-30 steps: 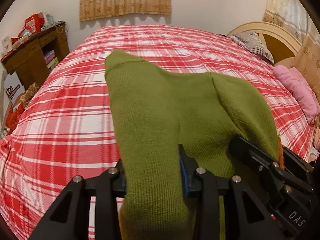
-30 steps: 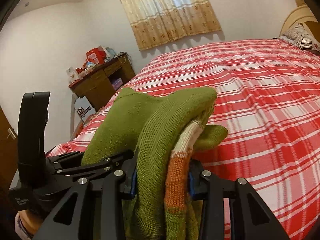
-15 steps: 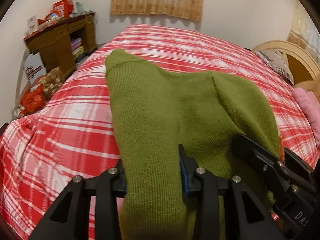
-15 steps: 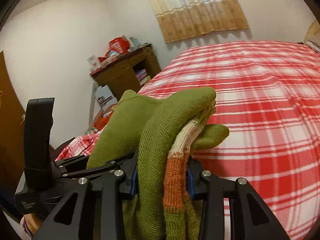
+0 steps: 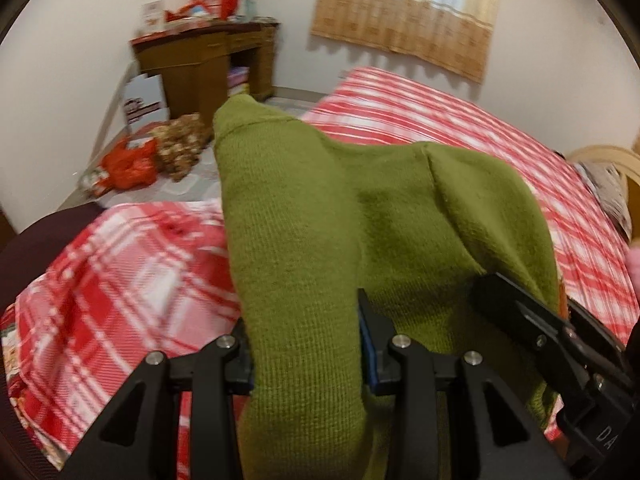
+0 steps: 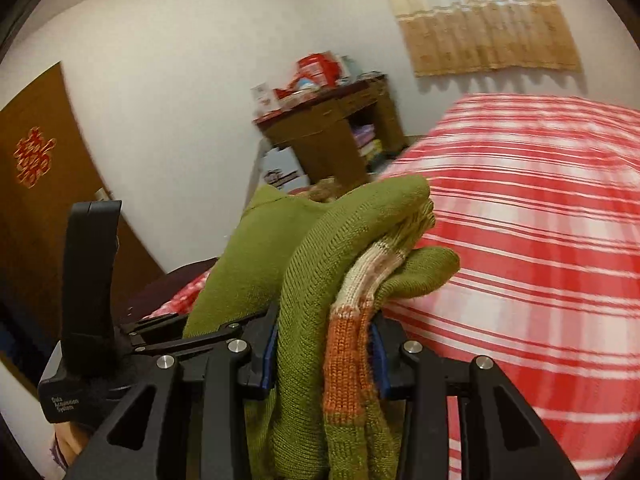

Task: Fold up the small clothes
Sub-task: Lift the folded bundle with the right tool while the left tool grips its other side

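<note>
A folded olive-green knit garment (image 5: 320,216) with an orange and cream striped band (image 6: 348,344) hangs in the air between both grippers, above the red plaid bed (image 5: 120,272). My left gripper (image 5: 306,354) is shut on one thick fold of it. My right gripper (image 6: 324,354) is shut on the bunched layers, with the striped band against its right pad. Each gripper shows in the other's view: the right gripper (image 5: 536,332) at lower right, the left gripper (image 6: 192,332) at lower left. The garment's lower part is hidden behind the fingers.
The bed (image 6: 540,240) fills the right. A wooden desk (image 5: 208,64) piled with red boxes stands at the wall, with bags (image 5: 132,164) on the floor beside it. A curtain (image 5: 404,8) covers the window. A brown door (image 6: 28,184) is at left, a headboard (image 5: 600,156) at far right.
Both grippers have swung left together with the garment held between them. The views now face the bed's left corner, the desk and the door. Both grips are unchanged.
</note>
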Tool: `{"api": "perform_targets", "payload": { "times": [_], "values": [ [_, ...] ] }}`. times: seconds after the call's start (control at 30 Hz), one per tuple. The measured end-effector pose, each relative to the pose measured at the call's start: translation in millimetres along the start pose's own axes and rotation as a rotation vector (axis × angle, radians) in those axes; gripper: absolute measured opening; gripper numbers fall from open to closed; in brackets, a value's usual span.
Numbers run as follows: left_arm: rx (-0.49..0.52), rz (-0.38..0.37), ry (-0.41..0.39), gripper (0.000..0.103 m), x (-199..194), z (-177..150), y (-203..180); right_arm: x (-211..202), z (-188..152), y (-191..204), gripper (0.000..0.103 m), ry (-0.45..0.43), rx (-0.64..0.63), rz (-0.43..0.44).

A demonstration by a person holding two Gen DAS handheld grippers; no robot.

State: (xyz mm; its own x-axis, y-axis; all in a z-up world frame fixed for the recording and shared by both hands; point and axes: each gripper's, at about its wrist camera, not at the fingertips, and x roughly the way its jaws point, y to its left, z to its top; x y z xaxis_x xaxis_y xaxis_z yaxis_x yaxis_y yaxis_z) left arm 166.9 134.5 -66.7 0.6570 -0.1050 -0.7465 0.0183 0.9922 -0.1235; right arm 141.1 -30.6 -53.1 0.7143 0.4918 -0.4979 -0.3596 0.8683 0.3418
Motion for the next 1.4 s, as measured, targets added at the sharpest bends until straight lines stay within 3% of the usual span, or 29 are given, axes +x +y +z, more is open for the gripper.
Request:
{"api": "perform_targets", "payload": {
  "times": [0.2,0.43,0.6,0.73,0.9,1.0,1.13,1.27,1.33,1.4],
  "values": [
    [-0.062,0.070,-0.007,0.038,7,9,34,39,8,27,0.039,0.022,-0.032,0.071],
    [-0.076,0.123,-0.018,0.038,22,18,60,73,13,31,0.039,0.016,-0.046,0.114],
    [-0.063,0.155,-0.022,0.038,51,22,64,100,8,25,0.037,0.011,-0.103,0.057],
    [-0.056,0.181,0.002,0.039,76,21,63,125,-2,11,0.037,0.054,-0.149,-0.019],
    [-0.042,0.189,-0.002,0.043,74,18,63,146,-7,-19,0.037,0.120,-0.080,-0.034],
    [-0.077,0.170,0.007,0.052,77,16,73,150,-9,-40,0.038,0.149,0.031,0.034],
    [-0.164,0.087,0.039,0.062,78,12,95,149,-8,-53,0.050,0.218,0.114,0.118],
    [-0.238,-0.034,0.084,0.062,73,19,113,143,7,-71,0.054,0.239,0.199,0.212],
    [-0.234,-0.033,0.067,0.062,66,27,116,144,18,-83,0.065,0.217,0.247,0.239],
    [-0.221,-0.013,0.036,0.063,62,37,117,154,28,-94,0.069,0.222,0.286,0.263]
  ]
}}
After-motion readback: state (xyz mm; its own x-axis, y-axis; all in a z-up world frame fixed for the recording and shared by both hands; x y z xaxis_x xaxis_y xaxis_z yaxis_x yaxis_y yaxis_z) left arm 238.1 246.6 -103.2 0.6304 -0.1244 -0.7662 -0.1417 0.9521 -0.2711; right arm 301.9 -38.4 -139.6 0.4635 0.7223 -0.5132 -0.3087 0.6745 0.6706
